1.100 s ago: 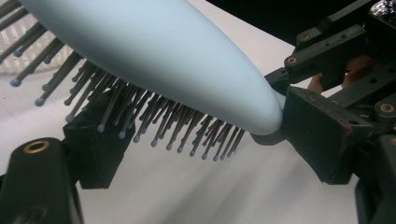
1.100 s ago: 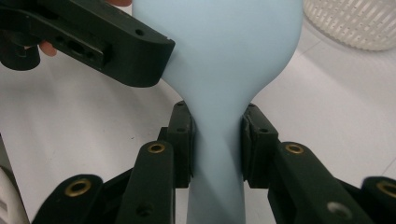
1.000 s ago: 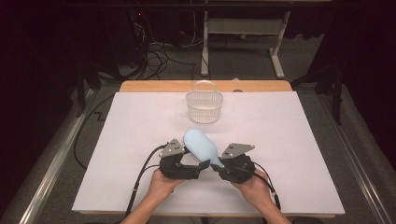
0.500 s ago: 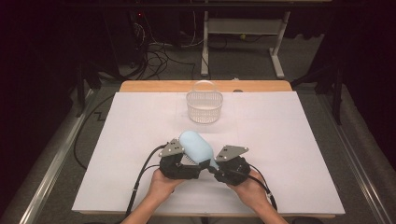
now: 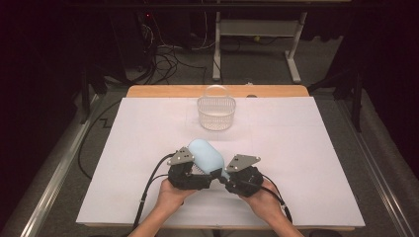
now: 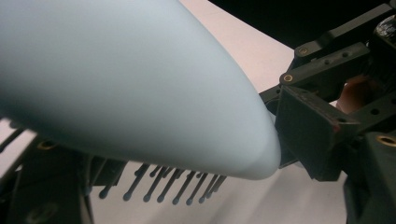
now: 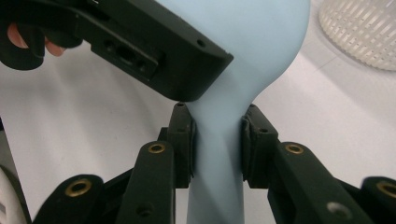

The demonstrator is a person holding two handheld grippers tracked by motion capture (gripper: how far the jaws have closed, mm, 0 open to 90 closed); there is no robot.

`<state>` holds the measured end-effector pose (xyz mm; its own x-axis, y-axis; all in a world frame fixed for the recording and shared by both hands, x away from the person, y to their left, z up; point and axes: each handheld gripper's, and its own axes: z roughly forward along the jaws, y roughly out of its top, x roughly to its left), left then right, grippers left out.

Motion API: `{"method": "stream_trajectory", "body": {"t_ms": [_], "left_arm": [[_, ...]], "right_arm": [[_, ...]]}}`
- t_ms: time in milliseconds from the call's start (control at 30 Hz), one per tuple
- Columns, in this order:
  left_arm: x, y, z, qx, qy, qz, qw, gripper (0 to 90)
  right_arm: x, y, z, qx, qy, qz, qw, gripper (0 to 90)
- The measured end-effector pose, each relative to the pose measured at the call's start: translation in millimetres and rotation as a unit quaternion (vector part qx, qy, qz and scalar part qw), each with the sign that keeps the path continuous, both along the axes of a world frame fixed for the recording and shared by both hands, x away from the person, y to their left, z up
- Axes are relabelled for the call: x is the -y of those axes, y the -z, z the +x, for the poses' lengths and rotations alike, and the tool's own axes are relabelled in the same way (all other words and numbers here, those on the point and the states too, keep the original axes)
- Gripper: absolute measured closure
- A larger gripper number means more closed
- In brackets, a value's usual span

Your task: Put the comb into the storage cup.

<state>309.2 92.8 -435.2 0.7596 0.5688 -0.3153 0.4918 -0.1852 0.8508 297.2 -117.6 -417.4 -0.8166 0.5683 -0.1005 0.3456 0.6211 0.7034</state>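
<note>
A pale blue hairbrush hangs just above the white table near its front edge. My right gripper is shut on the brush's narrow handle, with both pads pressed against it. My left gripper reaches around the wide brush head, and its jaws have just been closing. One of its fingers lies along the back of the head. The dark bristles hang free with nothing pressing on their tips. The right gripper shows close by in the left gripper view.
A white mesh basket with an arched handle stands at the table's far middle, and part of it shows in the right gripper view. White paper covers the tabletop. Cables trail from both grippers toward the front edge.
The right gripper and the brush have shifted slightly to the left, bringing the brush head in over the left gripper. The left hand has stayed where it was.
</note>
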Motion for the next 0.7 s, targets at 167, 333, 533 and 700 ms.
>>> {"method": "stream_trajectory", "body": {"t_ms": [167, 333, 533, 700], "left_arm": [[-1.0, -1.2, 0.0, -0.009, 0.004, -0.005, 0.9999, 26.6], [-3.3, -3.2, -0.1, -0.019, 0.009, -0.013, 0.9997, 30.8], [-5.9, -5.8, -0.4, -0.025, 0.013, -0.025, 0.9993, 36.3], [-9.9, -10.0, -0.1, -0.03, 0.02, -0.047, 0.9982, 43.3]], "right_arm": [[0.4, -0.8, -0.4, 0.003, 0.0, -0.003, 1.0, 70.3], [0.5, -1.2, -0.5, 0.007, -0.002, -0.007, 0.9999, 70.3], [0.6, -1.7, -0.5, 0.01, -0.003, -0.008, 0.9999, 70.2], [-0.4, -0.8, -0.4, 0.012, -0.005, -0.011, 0.9999, 70.1]]}}
